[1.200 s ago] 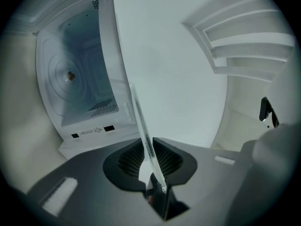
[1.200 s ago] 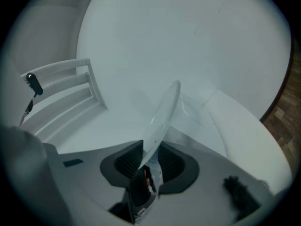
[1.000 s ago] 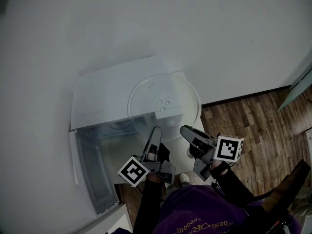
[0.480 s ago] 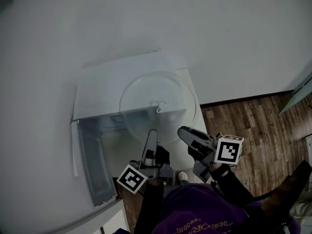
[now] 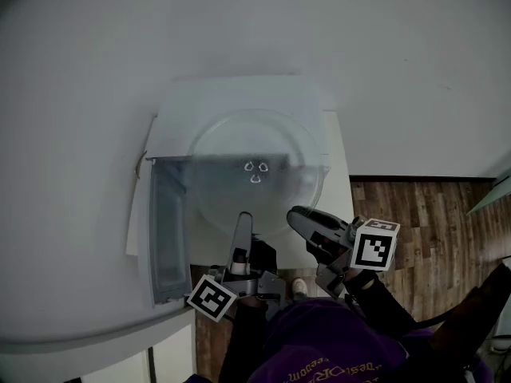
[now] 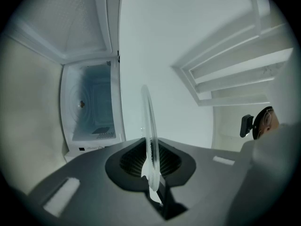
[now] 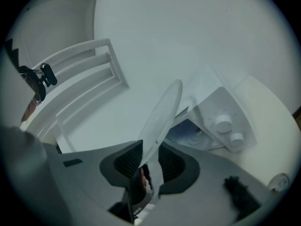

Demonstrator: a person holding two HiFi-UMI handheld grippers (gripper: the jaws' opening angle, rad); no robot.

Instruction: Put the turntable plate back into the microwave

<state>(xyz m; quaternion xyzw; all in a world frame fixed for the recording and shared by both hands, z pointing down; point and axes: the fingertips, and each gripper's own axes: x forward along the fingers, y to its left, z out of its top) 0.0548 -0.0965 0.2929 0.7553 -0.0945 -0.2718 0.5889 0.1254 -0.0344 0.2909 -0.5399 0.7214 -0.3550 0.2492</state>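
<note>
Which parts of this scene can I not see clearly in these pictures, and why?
Head view: the inside of the white microwave, mostly hidden under its own top and the clear round glass turntable plate.
Left gripper view: the plate's face; it shows edge-on only.
Right gripper view: most of the cavity, behind the plate; markings at the two white knobs, too small.
Head view: the person's body, cut off by the bottom edge.
</note>
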